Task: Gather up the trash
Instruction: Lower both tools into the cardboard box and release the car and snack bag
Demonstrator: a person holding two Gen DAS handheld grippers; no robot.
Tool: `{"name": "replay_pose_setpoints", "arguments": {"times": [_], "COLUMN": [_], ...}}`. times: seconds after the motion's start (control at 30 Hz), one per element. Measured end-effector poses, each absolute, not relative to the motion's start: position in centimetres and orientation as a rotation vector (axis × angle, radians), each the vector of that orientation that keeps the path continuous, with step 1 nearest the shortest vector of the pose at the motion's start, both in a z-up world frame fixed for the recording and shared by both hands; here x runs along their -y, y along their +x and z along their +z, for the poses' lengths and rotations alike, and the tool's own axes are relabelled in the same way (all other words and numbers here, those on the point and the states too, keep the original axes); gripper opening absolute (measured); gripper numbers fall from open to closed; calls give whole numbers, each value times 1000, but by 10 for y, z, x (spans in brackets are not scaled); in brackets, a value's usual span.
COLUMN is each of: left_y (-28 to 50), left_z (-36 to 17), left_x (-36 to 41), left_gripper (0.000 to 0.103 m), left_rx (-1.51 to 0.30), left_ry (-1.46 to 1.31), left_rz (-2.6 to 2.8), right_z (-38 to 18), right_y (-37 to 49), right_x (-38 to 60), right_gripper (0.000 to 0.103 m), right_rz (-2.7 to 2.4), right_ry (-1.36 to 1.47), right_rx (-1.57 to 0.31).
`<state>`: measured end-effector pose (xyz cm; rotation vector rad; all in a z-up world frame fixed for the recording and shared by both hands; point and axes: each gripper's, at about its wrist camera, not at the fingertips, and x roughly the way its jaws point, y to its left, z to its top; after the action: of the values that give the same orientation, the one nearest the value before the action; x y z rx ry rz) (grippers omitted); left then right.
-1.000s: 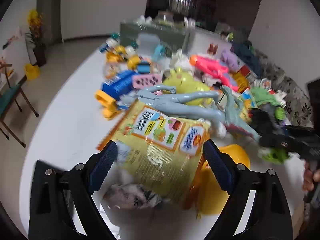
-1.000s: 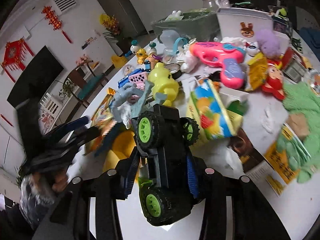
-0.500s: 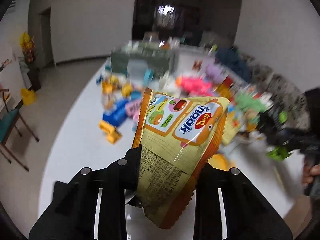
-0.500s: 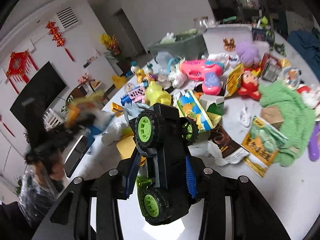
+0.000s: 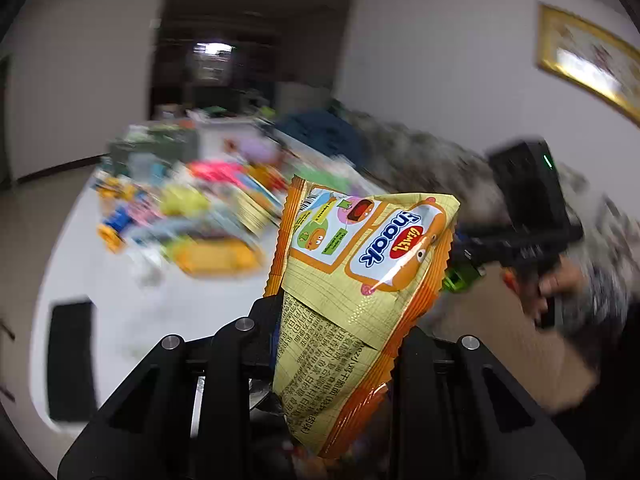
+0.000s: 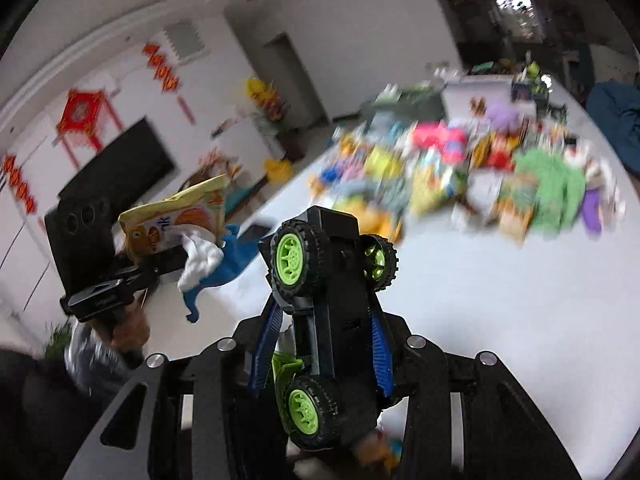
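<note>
Beyond both claws the toy pile (image 6: 460,176) on the table (image 6: 500,300) smears into colour blurs, and the snack bag (image 5: 360,300) hides the left gripper's (image 5: 340,344) pads.

the snack bag (image 5: 360,280) looked like glossy foil plastic with a crimped edge; the toy truck (image 6: 324,320) was matt black plastic, its tyres rough with tread and its hubs smooth green; the finger pads (image 6: 266,344) of the right gripper (image 6: 320,344) were ribbed blue; the table (image 6: 500,320) looked smooth and white; a white cloth (image 6: 198,260) looked soft.
</note>
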<state>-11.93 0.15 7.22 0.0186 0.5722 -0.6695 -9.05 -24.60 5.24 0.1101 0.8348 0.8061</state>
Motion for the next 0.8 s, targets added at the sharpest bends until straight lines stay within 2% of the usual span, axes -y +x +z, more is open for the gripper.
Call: {"name": "replay_pose_setpoints", "arguments": {"times": [0.17,0.3,0.37,0.4,0.43,0.47,0.5,0.57,0.63,0.73,0.8], "left_y": [-184,-179,-167,-156,-150,-143,-137,-124,-121,-130,-131], "left_z": [0,-60,-94,-123,-140,-159,-179,-206,-209,-183,-158], "left_x": [25,29,33,35,37,38,38,36,31,22,15], "left_gripper": [26,26,31,50,76,84,85,85,85,85,85], "left_rx": [-757,-915,-1009,-1092,-1138,-1179,-1223,-1303,-1318,-1255,-1206], "left_ry": [160,187,190,207,221,238,252,251,225,190,144], "left_rz": [-762,-778,-765,-743,-734,-707,-682,-645,-643,-660,-674], "right_z": [-9,-80,-121,-144,-160,-179,-195,-205,-191,-150,-102], "right_y": [-152,-158,-148,-141,-136,-130,-124,-120,-122,-131,-131], "right_x": [237,228,221,216,213,209,208,211,217,227,231], "right_gripper": [41,41,41,43,55,63,66,66,66,66,66], "right_rz": [833,789,765,750,734,704,680,664,672,697,747], "right_ry": [26,-4,-21,-39,-60,-95,-121,-116,-95,-96,-72], "right_rx": [-994,-1154,-1231,-1277,-1308,-1343,-1364,-1393,-1379,-1302,-1197]}}
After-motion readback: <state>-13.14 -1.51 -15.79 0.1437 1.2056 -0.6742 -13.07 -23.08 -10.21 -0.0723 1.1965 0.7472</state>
